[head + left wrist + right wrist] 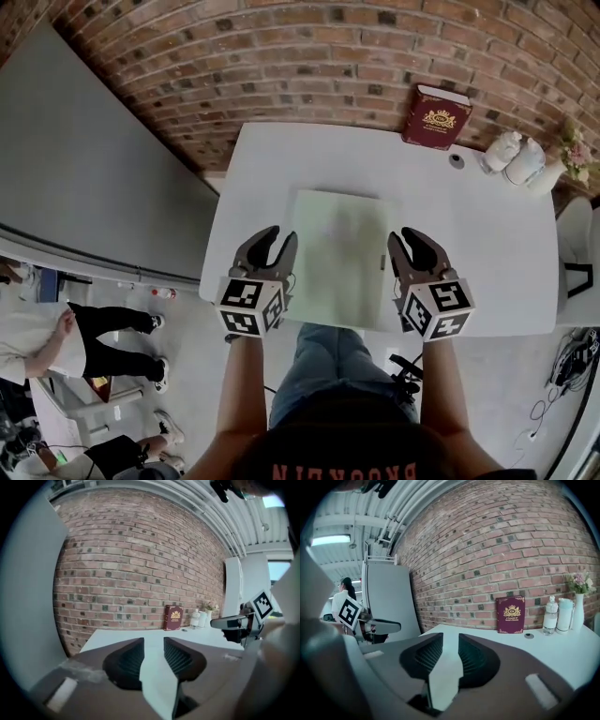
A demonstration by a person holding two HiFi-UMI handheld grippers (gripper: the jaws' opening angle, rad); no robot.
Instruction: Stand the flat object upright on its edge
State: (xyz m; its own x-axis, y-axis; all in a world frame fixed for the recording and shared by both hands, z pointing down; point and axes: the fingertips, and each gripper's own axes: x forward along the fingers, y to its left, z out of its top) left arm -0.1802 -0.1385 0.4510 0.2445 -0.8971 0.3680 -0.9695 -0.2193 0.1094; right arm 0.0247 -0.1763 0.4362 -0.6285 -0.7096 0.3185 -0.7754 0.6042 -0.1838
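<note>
A flat pale green board (339,255) lies face down on the white table (469,244), close to its near edge. My left gripper (278,239) is at the board's left edge and my right gripper (410,234) is just off its right edge; I cannot tell whether either touches it. The left gripper view shows the left gripper (153,641) with its jaws apart and only pale surface in the gap. The right gripper (451,637) has a narrower gap, also with nothing gripped. Each gripper sees the other across the table.
A dark red book (436,115) stands against the brick wall at the table's far edge. Beside it are a small dark cap (457,160), two white bottles (514,157) and a vase of flowers (570,155). People stand on the floor at the left (56,337).
</note>
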